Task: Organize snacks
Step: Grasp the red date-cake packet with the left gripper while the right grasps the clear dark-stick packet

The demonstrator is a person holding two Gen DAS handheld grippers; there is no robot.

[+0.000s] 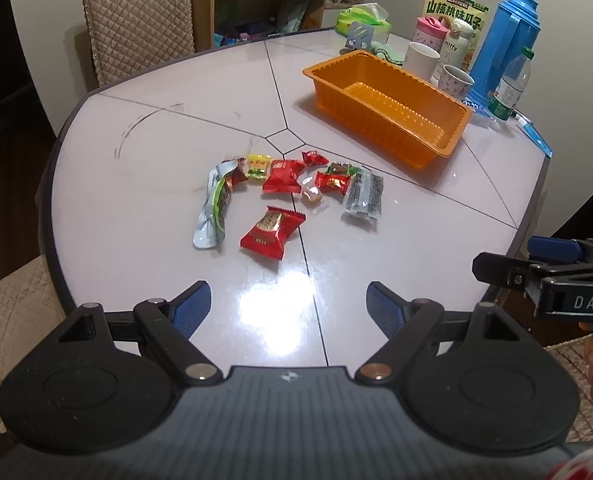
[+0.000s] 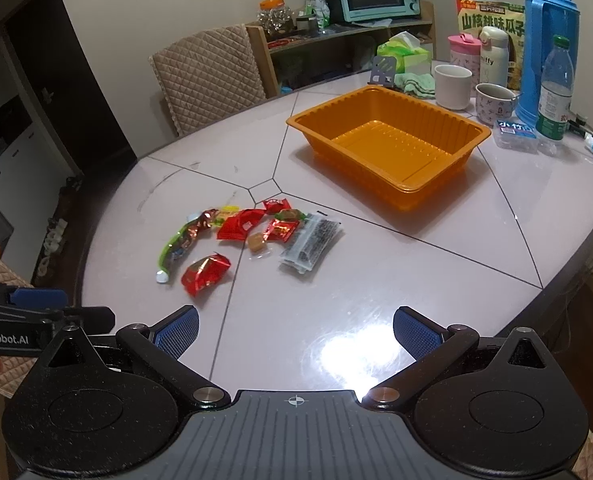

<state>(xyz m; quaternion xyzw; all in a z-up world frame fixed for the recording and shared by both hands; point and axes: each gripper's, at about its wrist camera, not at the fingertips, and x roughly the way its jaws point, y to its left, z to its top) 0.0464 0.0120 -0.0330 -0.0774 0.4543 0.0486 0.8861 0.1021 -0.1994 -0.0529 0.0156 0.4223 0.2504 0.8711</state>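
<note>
I have both grippers hovering above the near edge of the table, neither touching anything; my left gripper has its blue-padded fingers spread wide with nothing between them, and my right gripper is spread just as wide and equally empty; from the left camera I can also see the right one off the table's near right corner, side-on, and from the right camera the left one sits past the near left edge. The snacks lie loose in a small cluster near the middle of the table, toward my side: a red packet closest to the near edge, a long silver and green pouch at the left of the group, a clear packet of dark sticks at the right, and between them several smaller red wrappers, a yellow sweet and a small brown sweet in clear wrap. The orange tray stands empty beyond the cluster, toward the far right of the table, well apart from the snacks; along the far right edge behind it stand two mugs, a blue flask, a water bottle, a green tissue pack and a snack box.
</note>
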